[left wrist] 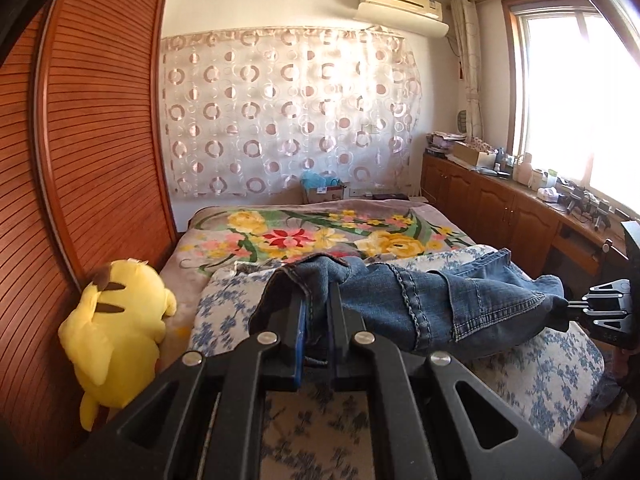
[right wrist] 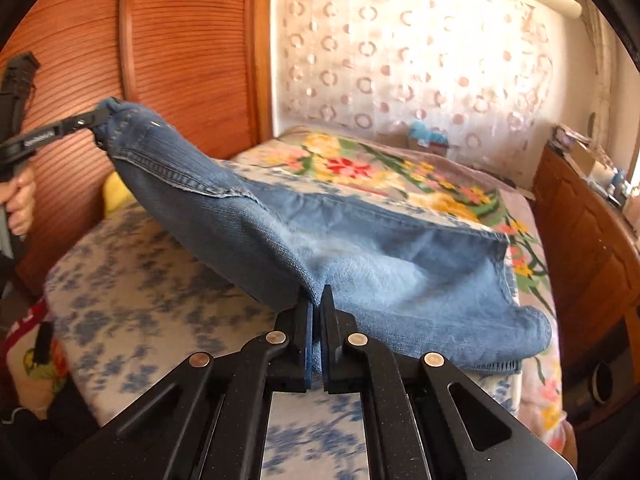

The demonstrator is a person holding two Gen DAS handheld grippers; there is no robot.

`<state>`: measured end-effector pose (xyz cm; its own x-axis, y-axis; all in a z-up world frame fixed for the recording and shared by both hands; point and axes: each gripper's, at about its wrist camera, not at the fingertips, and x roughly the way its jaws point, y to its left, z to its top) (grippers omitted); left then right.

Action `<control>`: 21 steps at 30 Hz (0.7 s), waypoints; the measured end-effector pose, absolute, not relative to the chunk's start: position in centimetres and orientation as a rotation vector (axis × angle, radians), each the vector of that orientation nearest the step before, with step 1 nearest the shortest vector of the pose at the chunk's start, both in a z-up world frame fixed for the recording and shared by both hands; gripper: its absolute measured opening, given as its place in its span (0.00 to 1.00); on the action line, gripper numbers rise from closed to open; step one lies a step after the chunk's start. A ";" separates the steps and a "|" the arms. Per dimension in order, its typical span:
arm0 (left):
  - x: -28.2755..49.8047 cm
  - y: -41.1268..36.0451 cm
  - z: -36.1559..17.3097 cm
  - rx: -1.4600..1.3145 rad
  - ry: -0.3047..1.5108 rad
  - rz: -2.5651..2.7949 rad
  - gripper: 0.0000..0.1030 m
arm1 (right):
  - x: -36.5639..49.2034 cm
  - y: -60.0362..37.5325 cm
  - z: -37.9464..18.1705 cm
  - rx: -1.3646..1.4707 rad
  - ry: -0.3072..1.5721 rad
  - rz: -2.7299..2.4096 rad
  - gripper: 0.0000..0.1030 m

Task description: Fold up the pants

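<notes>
A pair of blue denim pants [left wrist: 420, 304] hangs stretched between my two grippers above the bed. My left gripper [left wrist: 316, 300] is shut on one end of the denim, which bunches over its fingers. My right gripper [right wrist: 316, 300] is shut on the other end of the pants [right wrist: 320, 232]. Part of the denim sags onto the bed at the right in the right wrist view. The right gripper shows in the left wrist view [left wrist: 572, 304], and the left gripper shows in the right wrist view [right wrist: 100, 118], each pinching cloth.
The bed has a blue-flowered sheet [left wrist: 560, 364] at the near end and a floral blanket [left wrist: 312, 236] further off. A yellow plush toy [left wrist: 120, 320] lies by the wooden wardrobe [left wrist: 80, 160]. Wooden cabinets [left wrist: 500, 204] with clutter run along the right.
</notes>
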<state>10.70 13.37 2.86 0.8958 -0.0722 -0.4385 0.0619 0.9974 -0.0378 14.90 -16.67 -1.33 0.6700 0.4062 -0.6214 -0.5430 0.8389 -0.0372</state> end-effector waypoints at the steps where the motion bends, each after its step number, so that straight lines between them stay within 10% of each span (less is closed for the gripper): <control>1: 9.9 13.7 2.6 -0.027 0.457 -0.065 0.04 | 14.2 -16.3 -1.4 -0.234 0.641 0.552 0.00; 13: 5.4 14.0 -5.8 -0.029 0.662 -0.044 0.09 | 12.2 -14.7 -6.3 -0.201 0.748 0.594 0.02; 21: 3.8 14.1 -6.6 -0.007 0.718 -0.049 0.22 | 11.0 -15.7 -7.0 -0.179 0.760 0.581 0.23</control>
